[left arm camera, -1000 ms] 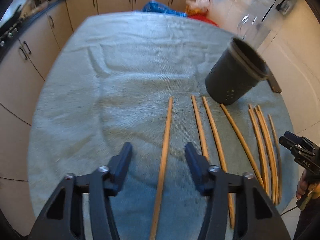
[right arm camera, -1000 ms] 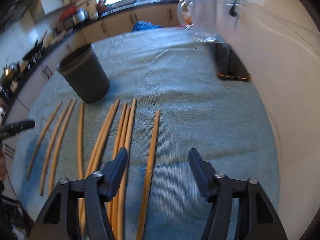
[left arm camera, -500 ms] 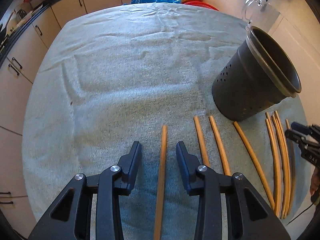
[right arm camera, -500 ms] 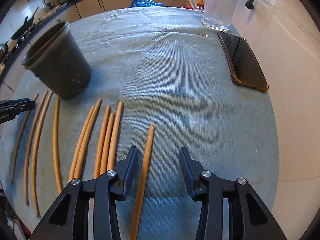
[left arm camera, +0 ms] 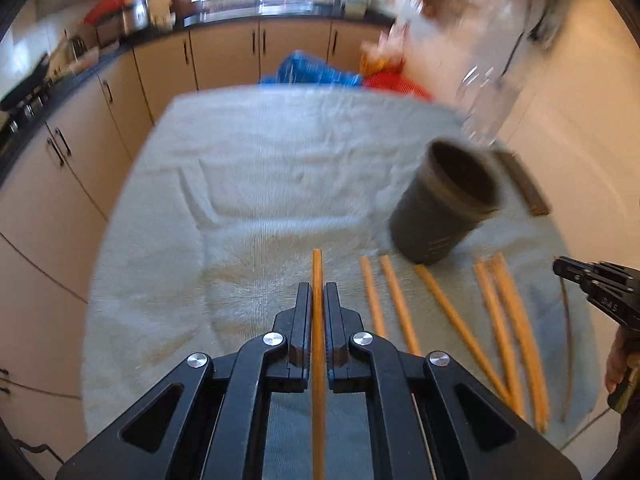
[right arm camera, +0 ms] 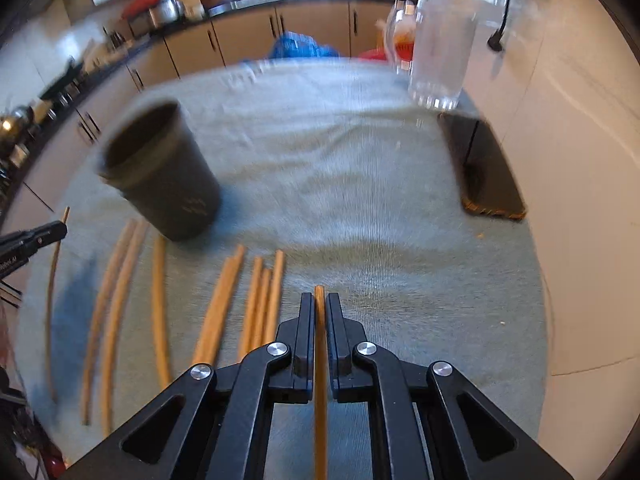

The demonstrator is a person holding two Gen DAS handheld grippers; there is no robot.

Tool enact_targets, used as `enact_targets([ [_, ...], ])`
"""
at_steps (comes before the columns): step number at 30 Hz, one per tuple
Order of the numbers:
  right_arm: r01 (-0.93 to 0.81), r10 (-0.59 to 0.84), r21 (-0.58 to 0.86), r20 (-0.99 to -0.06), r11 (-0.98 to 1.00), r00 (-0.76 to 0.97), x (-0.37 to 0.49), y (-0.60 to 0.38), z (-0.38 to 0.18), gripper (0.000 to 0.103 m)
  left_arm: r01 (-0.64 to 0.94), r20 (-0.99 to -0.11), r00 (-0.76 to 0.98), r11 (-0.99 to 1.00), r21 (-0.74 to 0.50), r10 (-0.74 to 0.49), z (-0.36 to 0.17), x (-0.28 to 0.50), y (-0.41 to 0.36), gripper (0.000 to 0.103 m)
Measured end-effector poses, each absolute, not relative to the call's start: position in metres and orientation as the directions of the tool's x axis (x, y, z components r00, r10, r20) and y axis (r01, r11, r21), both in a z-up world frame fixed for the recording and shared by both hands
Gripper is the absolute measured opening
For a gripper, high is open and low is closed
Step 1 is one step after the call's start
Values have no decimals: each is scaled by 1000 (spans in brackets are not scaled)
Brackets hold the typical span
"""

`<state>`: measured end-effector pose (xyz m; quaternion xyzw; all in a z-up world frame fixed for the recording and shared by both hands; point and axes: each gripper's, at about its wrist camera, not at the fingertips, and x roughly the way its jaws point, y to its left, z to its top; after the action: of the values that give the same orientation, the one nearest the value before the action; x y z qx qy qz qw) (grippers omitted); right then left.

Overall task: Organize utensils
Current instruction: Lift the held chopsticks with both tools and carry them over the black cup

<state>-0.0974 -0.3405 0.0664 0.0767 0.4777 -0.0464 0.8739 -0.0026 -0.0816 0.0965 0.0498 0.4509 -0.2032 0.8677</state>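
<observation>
Between the fingers of the left gripper [left arm camera: 318, 292] sits the leftmost chopstick [left arm camera: 317, 268], clamped along its length; half a second ago these fingers stood well apart on either side of it. The right gripper [right arm camera: 319, 302] shows the same change: its fingers, previously spread, are now closed on the rightmost chopstick [right arm camera: 319, 294], whose far tip projects just beyond the fingertips.

Both views have tilted up toward the far kitchen cabinets and show motion blur, which suggests each held chopstick is being lifted off the towel-covered counter [left arm camera: 280, 152].

The remaining chopsticks [right arm camera: 256, 300] lie in a loose row on the near part of the counter, between the two grippers. The dark cup [left arm camera: 448, 204] stands upright at the far end of that row, just beyond their far tips. A glass pitcher [right arm camera: 440, 40] and a dark flat phone [right arm camera: 484, 168] occupy the far right.

Judgement: the grasp step is complete on both sides. Next, each chopstick needs carrying to the cup and tipping upright over its rim. Risk: a long thin stick may pivot in the fingers.
</observation>
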Motion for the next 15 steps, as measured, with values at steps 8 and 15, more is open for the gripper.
enact_targets([
  [8,120,-26,93,-677,988,736,-174,-320,140,6,414,-639,665,903,-114,-386,164,-91,-56,5],
  [15,110,-50,71,-567,991,822,-233,-300,172,6,418,-540,750,907,-59,-381,181,-154,-53,5],
])
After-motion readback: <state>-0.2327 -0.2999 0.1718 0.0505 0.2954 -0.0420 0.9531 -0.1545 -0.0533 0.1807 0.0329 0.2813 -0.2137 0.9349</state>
